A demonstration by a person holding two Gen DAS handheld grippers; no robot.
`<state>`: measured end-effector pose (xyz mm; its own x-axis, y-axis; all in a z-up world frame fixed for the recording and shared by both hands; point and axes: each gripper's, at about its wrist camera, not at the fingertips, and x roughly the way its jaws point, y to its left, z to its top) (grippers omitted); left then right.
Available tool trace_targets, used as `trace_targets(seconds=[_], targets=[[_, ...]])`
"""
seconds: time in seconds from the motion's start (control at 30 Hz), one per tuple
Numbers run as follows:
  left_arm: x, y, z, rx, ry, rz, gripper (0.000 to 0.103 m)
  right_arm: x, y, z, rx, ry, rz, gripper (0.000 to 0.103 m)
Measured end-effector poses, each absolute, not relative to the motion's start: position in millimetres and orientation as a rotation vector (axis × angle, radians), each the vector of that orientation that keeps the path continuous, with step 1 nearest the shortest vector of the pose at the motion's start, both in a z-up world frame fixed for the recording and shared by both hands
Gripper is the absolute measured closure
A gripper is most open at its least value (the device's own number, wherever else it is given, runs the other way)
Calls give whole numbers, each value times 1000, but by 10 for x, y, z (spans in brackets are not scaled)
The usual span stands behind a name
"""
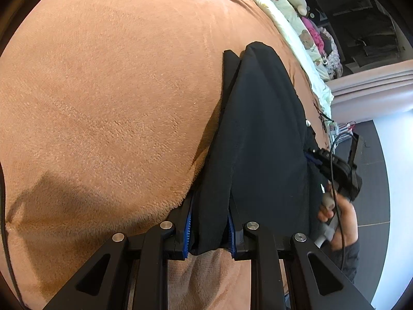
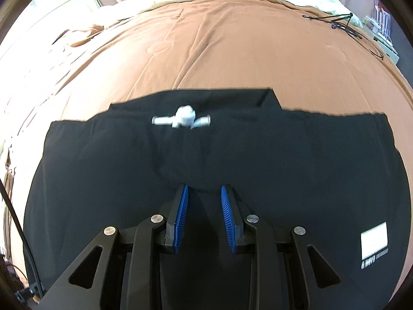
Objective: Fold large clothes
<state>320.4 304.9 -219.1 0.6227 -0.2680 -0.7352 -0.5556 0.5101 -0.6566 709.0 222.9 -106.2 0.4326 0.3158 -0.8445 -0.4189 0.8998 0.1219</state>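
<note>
Left gripper [image 1: 210, 232]: blue pads pinched on a bunched edge of the black garment [image 1: 258, 134], cloth running forward from the jaws and lifted off the brown blanket [image 1: 103, 103]. Right gripper [image 2: 204, 217]: jaws part-open, fingers [image 2: 180, 217] resting over the garment's near fold [image 2: 232, 160]; whether any cloth sits between the pads, cannot tell.

Judgement: step in hand is carrying one side across. To do it well, keep the left pinch firm, lift just enough to clear the blanket, let the right side pin the body so the fold line stays straight, lay edge to edge.

Garment lies flat mid-bed beyond the right gripper; white drawstring knot [image 2: 183, 120] near its far edge, white label [image 2: 374, 240] at right
</note>
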Motion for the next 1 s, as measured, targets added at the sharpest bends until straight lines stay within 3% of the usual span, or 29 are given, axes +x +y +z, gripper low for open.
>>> trace_targets(seconds=[0.2, 0.4, 0.67, 1.0], targets=[[3216, 3076, -2223, -1062, 926, 203, 80, 7225, 2277, -1015, -105, 1040, 488, 79], [3174, 3077, -2163, -1079, 903, 177, 85, 6777, 2058, -864, -117, 1006, 536, 79], [3141, 3115, -1865, -1102, 818, 72, 87, 6165, 1840, -1084, -112, 1091, 620, 79], [3296, 2931, -1314, -1026, 762, -34, 90, 5621, 1582, -1376, -39, 1145, 683, 93]])
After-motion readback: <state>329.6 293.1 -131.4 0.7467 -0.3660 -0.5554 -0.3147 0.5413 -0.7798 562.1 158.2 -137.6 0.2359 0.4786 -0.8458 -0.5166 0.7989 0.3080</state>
